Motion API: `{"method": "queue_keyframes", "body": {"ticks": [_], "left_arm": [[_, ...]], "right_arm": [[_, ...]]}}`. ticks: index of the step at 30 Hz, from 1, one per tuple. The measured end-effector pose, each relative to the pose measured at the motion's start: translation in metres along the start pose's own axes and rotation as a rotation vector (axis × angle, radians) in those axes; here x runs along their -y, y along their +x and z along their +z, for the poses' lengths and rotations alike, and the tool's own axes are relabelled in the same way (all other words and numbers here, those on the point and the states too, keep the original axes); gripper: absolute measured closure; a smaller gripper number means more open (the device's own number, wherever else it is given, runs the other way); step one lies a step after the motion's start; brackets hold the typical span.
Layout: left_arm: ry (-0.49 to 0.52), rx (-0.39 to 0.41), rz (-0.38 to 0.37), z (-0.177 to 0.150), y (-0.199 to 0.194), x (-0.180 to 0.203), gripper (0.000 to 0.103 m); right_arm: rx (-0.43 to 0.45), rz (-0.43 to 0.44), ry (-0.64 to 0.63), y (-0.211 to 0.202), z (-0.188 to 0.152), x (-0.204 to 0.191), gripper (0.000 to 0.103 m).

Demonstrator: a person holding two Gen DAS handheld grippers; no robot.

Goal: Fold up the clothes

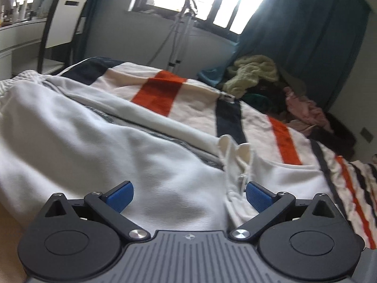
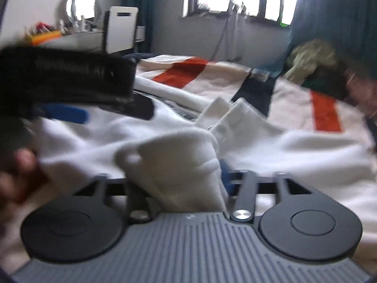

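A white zip-up jacket [image 1: 99,127] lies spread on a bed with an orange, navy and cream striped blanket [image 1: 160,92]. My left gripper [image 1: 189,197] is open just above the jacket's near edge, its blue pads either side of white cloth beside the collar and zipper [image 1: 235,162]. In the right wrist view my right gripper [image 2: 188,176] is shut on a bunched fold of the white jacket [image 2: 179,160]; the pads are mostly hidden by cloth. The left gripper [image 2: 63,115] shows blurred at the left of that view over the jacket.
A pile of clothes [image 1: 256,75] lies at the bed's far right corner by teal curtains. A white chair [image 1: 63,21] and a dresser with bottles [image 1: 21,26] stand at the far left. A stand [image 1: 181,30] is under the window.
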State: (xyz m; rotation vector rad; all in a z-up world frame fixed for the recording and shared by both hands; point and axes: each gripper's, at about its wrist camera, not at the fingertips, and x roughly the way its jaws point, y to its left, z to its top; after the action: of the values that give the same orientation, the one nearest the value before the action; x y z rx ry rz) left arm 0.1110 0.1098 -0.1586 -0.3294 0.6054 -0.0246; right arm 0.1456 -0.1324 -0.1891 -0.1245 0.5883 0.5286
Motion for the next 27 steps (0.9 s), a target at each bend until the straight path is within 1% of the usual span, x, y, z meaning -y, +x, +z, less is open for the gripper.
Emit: {"method": "queue_keyframes", "body": {"ticks": [2, 4, 7, 8, 10, 12, 14, 17, 19, 22, 25, 27], "left_arm": [[-0.007, 0.010, -0.027, -0.001, -0.004, 0.001, 0.001], [-0.014, 0.016, -0.045, -0.001, -0.008, 0.001, 0.001], [0.017, 0.020, -0.037, -0.006, -0.012, 0.008, 0.001], [0.034, 0.020, -0.044, -0.008, -0.014, 0.012, 0.001], [0.053, 0.012, -0.064, -0.013, -0.017, 0.019, 0.001], [0.081, 0.007, -0.081, -0.019, -0.021, 0.026, 0.001], [0.110, 0.003, -0.098, -0.024, -0.024, 0.034, 0.002], [0.149, -0.001, -0.135, -0.029, -0.026, 0.044, 0.003], [0.191, -0.009, -0.154, -0.034, -0.025, 0.051, 0.005], [0.243, -0.001, -0.160, -0.042, -0.028, 0.060, 0.006], [0.271, -0.017, -0.154, -0.046, -0.027, 0.064, 0.010], [0.278, -0.048, -0.105, -0.048, -0.019, 0.065, 0.013]], "right_arm": [[-0.062, 0.084, 0.086, -0.013, 0.007, 0.011, 0.035], [-0.114, 0.122, 0.160, -0.029, 0.009, 0.021, 0.034], [-0.127, 0.161, 0.263, -0.061, 0.009, 0.043, 0.034], [-0.117, 0.144, 0.274, -0.072, 0.009, 0.048, 0.034], [-0.080, 0.076, 0.270, -0.098, 0.005, 0.057, 0.034], [-0.032, -0.030, 0.260, -0.114, 0.000, 0.068, 0.034], [-0.008, -0.120, 0.283, -0.120, -0.003, 0.080, 0.034], [-0.010, -0.181, 0.347, -0.113, -0.003, 0.099, 0.034], [-0.034, -0.178, 0.408, -0.102, -0.004, 0.111, 0.034], [-0.098, -0.137, 0.469, -0.088, -0.010, 0.121, 0.034], [-0.113, -0.133, 0.494, -0.084, -0.017, 0.125, 0.035], [-0.121, -0.144, 0.485, -0.080, -0.020, 0.126, 0.035]]}}
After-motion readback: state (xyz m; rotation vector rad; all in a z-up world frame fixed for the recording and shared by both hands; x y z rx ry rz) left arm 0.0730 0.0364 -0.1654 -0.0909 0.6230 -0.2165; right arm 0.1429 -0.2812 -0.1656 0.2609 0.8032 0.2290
